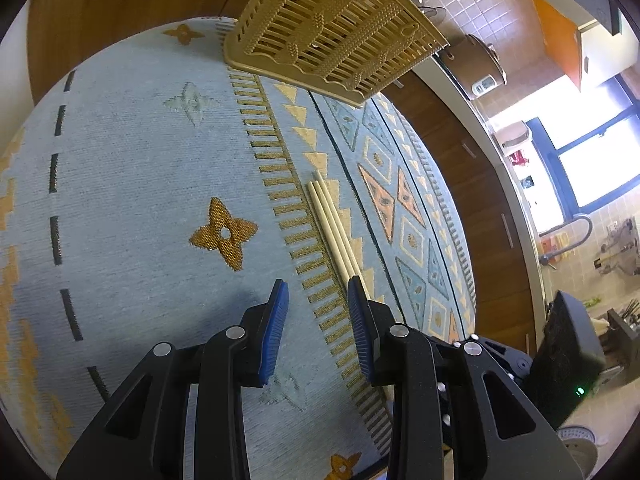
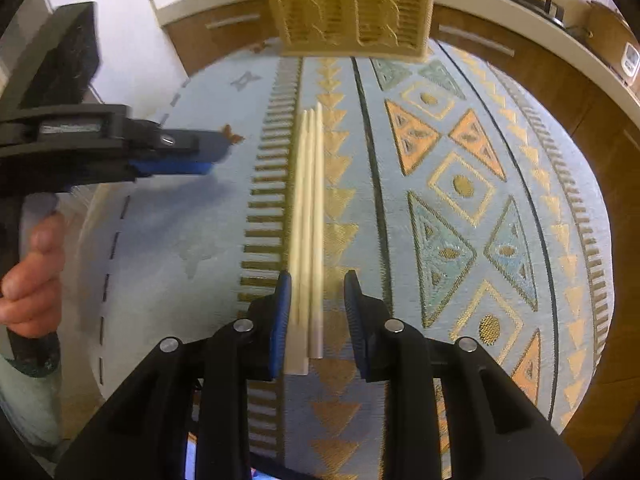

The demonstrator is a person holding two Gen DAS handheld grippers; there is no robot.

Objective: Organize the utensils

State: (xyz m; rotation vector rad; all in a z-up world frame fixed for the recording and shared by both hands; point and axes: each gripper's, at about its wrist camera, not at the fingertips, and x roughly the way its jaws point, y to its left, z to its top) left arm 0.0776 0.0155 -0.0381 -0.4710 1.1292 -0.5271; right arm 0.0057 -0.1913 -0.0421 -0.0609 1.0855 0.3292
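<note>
A round table under a pale blue woven cloth (image 2: 192, 216) with gold stars and triangle bands stands in a kitchen with wooden cabinets (image 1: 472, 184), tiled walls and a bright window (image 1: 592, 152). Pale chopsticks (image 2: 308, 216) lie together mid-table, a beige slatted utensil basket (image 1: 332, 28) at the far edge. The right gripper (image 2: 316, 316) straddles their near ends, jaws apart, only the left pad against them; the left gripper (image 1: 318, 320) hovers left, spread, empty.

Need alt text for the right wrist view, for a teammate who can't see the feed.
The right gripper straddles the near ends of a bundle of pale chopsticks lying on a patterned blue tablecloth, its blue pads not clamped on them. A tan slatted utensil basket stands beyond; the left gripper hovers at left.
</note>
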